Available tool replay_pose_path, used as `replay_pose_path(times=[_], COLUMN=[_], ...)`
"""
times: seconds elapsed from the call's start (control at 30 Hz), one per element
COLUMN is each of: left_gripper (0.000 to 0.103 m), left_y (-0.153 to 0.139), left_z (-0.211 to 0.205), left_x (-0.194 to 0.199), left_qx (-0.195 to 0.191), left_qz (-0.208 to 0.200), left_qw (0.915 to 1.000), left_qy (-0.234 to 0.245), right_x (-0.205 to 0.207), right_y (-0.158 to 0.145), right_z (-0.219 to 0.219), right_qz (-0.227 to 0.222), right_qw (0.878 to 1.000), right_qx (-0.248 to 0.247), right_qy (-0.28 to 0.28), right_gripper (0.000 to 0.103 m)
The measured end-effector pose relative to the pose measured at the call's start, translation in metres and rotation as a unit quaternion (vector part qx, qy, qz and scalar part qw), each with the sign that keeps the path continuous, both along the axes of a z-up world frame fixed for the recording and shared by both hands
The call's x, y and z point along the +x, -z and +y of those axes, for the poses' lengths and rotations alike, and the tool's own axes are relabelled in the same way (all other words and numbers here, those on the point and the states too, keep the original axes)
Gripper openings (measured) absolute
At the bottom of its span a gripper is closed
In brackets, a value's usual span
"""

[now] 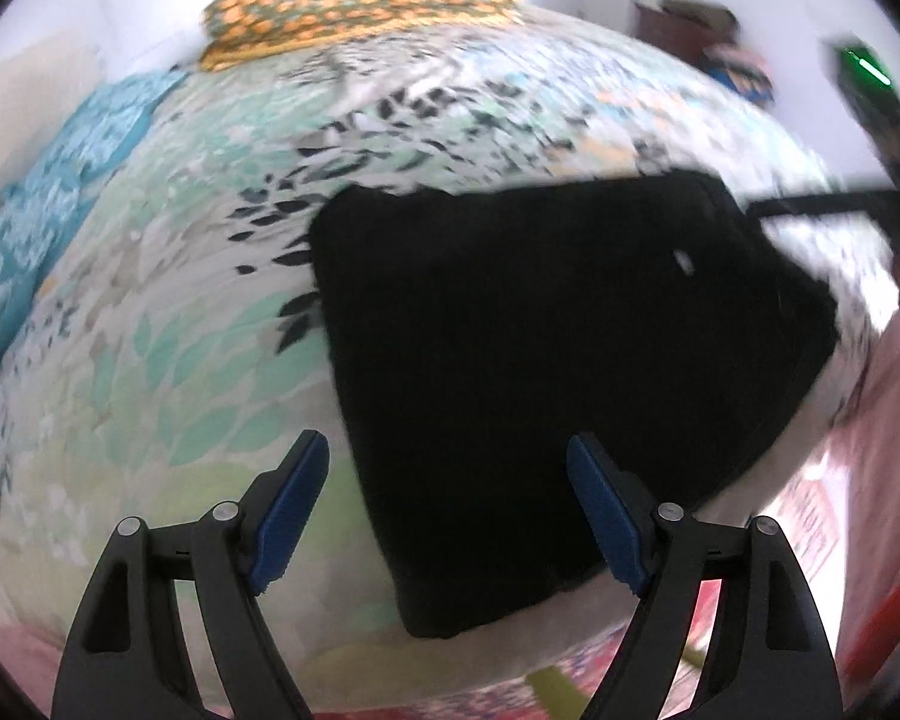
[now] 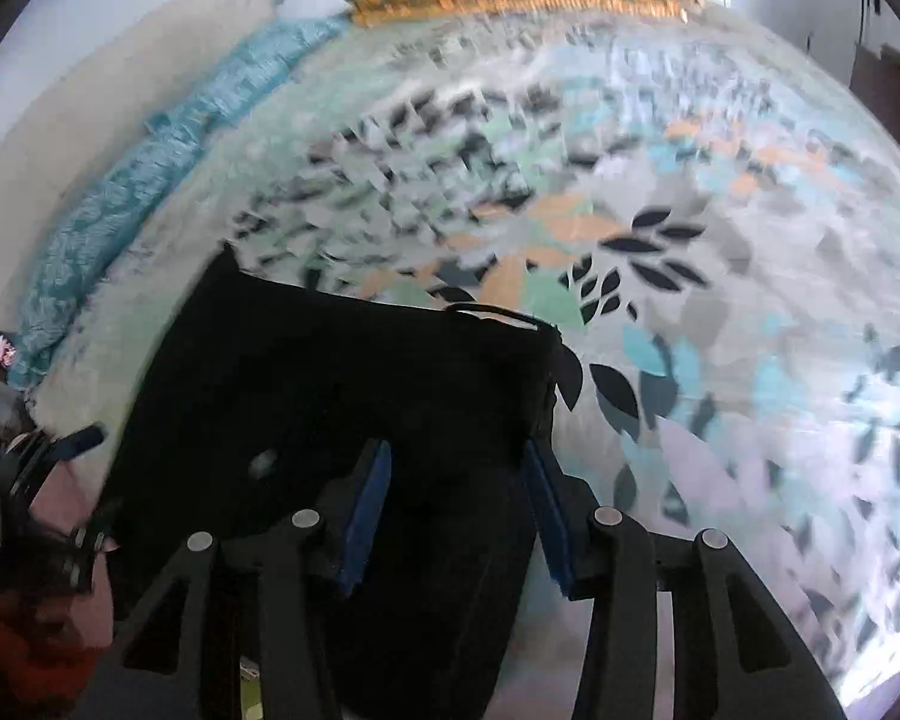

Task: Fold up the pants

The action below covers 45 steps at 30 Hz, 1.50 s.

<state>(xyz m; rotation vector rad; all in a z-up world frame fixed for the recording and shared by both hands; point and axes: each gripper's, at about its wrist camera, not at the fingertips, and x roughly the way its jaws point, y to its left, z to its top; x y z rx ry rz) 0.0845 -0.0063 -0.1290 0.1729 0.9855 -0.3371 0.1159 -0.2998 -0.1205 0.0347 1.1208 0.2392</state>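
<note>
The black pants (image 1: 546,348) lie folded into a compact block on the leaf-patterned bedsheet (image 1: 210,312), near the bed's front edge. My left gripper (image 1: 447,462) is open and empty, hovering above the block's near left edge. The pants also show in the right wrist view (image 2: 342,396). My right gripper (image 2: 456,468) is open above their right part, with nothing between its blue pads (image 2: 369,504). A drawstring loop (image 2: 492,312) sticks out at the far edge. The right gripper's body shows blurred at the far right of the left wrist view (image 1: 876,120).
An orange-patterned pillow (image 1: 360,6) lies at the head of the bed. A teal blanket (image 1: 54,198) is bunched along the left side by the wall. The bed's edge and a pink floor (image 1: 882,450) lie to the right. Dark furniture (image 1: 696,30) stands beyond.
</note>
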Motion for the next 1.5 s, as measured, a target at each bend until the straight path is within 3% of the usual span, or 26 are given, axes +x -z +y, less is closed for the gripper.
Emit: replay_pose_path(times=[0.13,0.3,0.47,0.93,1.3,1.4,1.5], left_gripper=[0.086,0.086,0.092,0.094,0.096,0.096,0.096], left_y=[-0.002,0.029,0.026,0.026,0.028,0.02,0.002], left_z=[0.003,-0.016,-0.011,-0.012,-0.008,-0.003,0.02], left_x=[0.011,0.002,0.001,0.001,0.003,0.004,0.012], left_qx=[-0.022,0.029,0.019,0.03,0.021,0.009,-0.042], left_qz=[0.011,0.043,0.052,0.053,0.066,0.074,0.067], left_qw=[0.9992,0.9986,0.9985,0.9981,0.9975,0.9971,0.9963], left_qy=[-0.031,0.008,-0.002,-0.008,-0.012,-0.011,-0.033], right_x=[-0.04,-0.069,-0.072,-0.068,-0.071,-0.072,-0.072], right_y=[-0.024,0.037,0.032,0.037,0.035,0.025,0.001], right_z=[0.031,0.054,0.063,0.066,0.076,0.071,0.039], right_qz=[-0.026,0.06,0.054,0.058,0.068,0.102,0.08], right_qw=[0.998,0.997,0.996,0.996,0.993,0.99,0.995], right_qx=[0.023,0.001,-0.023,-0.031,-0.051,-0.026,0.037], right_qy=[-0.05,-0.056,-0.062,-0.061,-0.086,-0.089,-0.052], right_gripper=[0.046,0.046,0.046,0.048,0.057,0.057,0.059])
